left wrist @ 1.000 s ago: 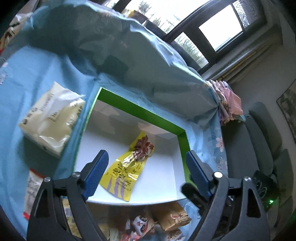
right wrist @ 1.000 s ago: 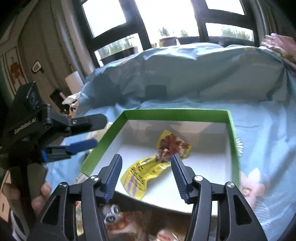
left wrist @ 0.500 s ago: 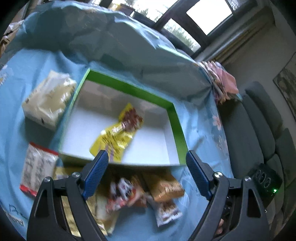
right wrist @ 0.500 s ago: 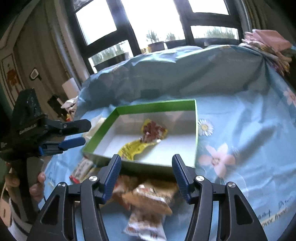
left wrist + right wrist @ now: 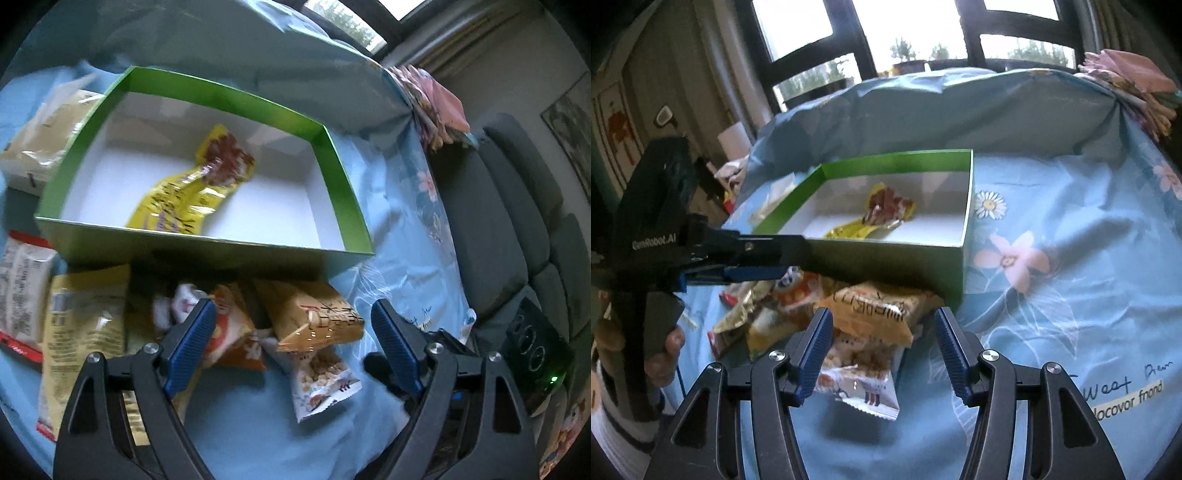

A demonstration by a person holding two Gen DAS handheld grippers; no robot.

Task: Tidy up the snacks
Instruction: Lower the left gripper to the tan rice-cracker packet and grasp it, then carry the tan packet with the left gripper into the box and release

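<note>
We see the yellow packet (image 5: 192, 195) lying diagonally in the green box (image 5: 332, 162); both the left gripper (image 5: 291, 343) and the right gripper (image 5: 882, 350) gape empty.

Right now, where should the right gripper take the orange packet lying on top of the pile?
Probably its near short end, from above and the near side: the orange packet lies flat atop a white packet, and the open right gripper hangs just in front. The green box blocks the far side.
</note>
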